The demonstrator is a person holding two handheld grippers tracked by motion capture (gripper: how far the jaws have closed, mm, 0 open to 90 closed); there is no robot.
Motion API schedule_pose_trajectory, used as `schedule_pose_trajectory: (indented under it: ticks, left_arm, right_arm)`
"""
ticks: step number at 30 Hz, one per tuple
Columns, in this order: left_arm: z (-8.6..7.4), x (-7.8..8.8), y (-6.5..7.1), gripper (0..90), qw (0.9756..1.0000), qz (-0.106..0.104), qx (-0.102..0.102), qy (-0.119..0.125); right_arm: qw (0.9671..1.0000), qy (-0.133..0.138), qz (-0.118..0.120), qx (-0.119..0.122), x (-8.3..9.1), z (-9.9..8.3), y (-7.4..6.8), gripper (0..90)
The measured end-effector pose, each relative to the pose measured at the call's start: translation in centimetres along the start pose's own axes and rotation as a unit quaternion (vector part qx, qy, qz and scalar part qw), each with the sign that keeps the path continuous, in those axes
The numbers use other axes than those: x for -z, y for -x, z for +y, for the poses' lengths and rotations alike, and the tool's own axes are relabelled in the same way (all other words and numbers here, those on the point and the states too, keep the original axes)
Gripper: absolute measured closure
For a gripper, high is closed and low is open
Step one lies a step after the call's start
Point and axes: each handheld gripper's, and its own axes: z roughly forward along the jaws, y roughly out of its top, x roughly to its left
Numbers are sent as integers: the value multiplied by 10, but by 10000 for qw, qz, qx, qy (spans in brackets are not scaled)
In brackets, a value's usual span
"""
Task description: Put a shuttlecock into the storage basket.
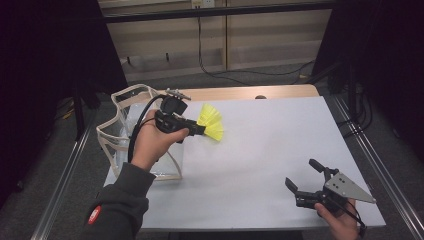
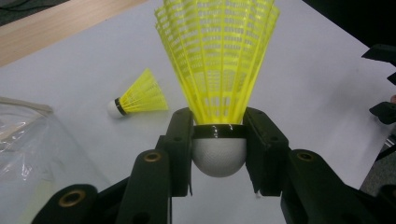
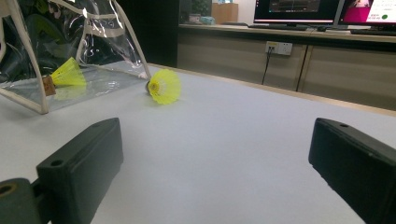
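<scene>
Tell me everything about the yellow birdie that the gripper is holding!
The held shuttlecock has a bright yellow skirt that looks like plastic mesh with ribs and small holes, flaring wide away from the camera. Below it sits a black band, then a rounded white head with a dimpled, foam-like look. The left hand-held gripper clamps it at the band, one black jaw on each side, with the head pointing back toward the gripper. It hangs above the white table, near a clear bag.

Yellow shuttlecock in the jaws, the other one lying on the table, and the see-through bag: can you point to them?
held shuttlecock (image 2: 218,156), left gripper view, white rounded head.
lying shuttlecock (image 2: 142,95), left gripper view, yellow skirt.
clear bag (image 1: 118,98), high view, cream rim.
</scene>
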Motion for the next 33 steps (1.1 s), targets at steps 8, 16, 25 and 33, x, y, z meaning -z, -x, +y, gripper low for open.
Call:
schedule_pose_trajectory:
  ticks: [8, 16, 25, 33]
  left_arm:
    - [1, 4, -3, 647, 10000, 56, 6, 12]
    - [3, 9, -5, 647, 10000, 69, 16, 13]
    - [6, 14, -7, 647, 9999, 81, 56, 30]
    - [8, 19, -8, 647, 9999, 77, 64, 37]
  right_arm:
    - [10000, 0, 7, 5, 0, 0, 0, 27]
    - [10000, -5, -4, 4, 0, 0, 0, 27]
    - [10000, -2, 4, 8, 0, 0, 0, 26]
    - [10000, -2, -2, 10, 0, 0, 0, 27]
